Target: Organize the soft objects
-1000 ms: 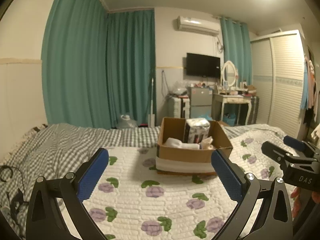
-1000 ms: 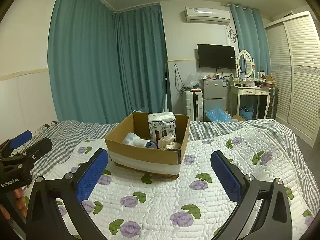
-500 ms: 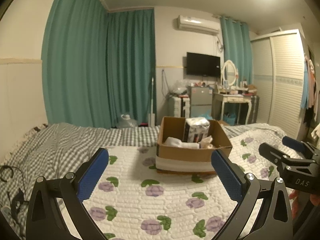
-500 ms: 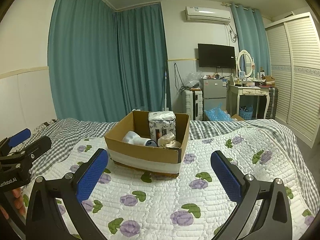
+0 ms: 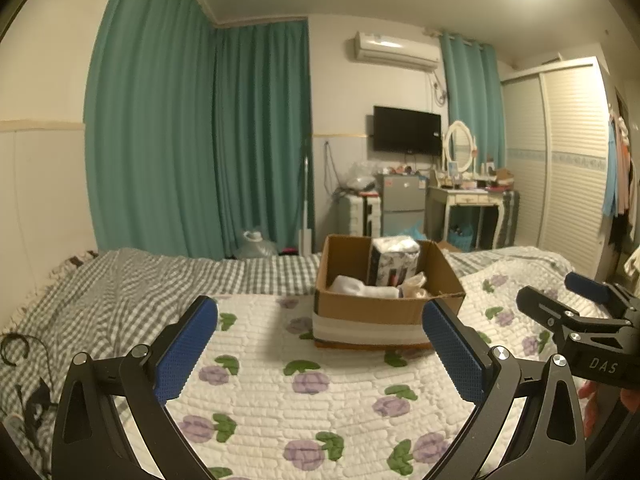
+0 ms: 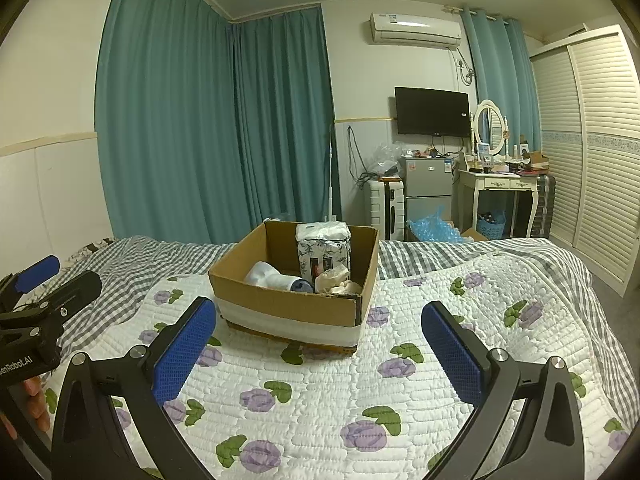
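Note:
A brown cardboard box (image 5: 384, 308) (image 6: 280, 304) with a white band stands on the flowered quilt. Inside it are an upright floral-wrapped tissue pack (image 5: 394, 260) (image 6: 324, 254), a rolled white sock (image 5: 356, 286) (image 6: 268, 276) and a crumpled beige cloth (image 5: 414, 284) (image 6: 336, 282). My left gripper (image 5: 320, 334) is open and empty, short of the box. My right gripper (image 6: 319, 334) is also open and empty, just in front of the box. Each gripper shows at the edge of the other's view.
The bed carries a white quilt with purple flowers (image 6: 360, 392) over a grey checked sheet (image 5: 120, 288). A black cable (image 5: 14, 350) lies at the left edge. Teal curtains, a dresser (image 6: 500, 184), a small fridge and a wardrobe stand beyond the bed.
Both grippers have shifted only slightly; the box sits a touch lower and nearer in the right wrist view. Nothing was taken or released.

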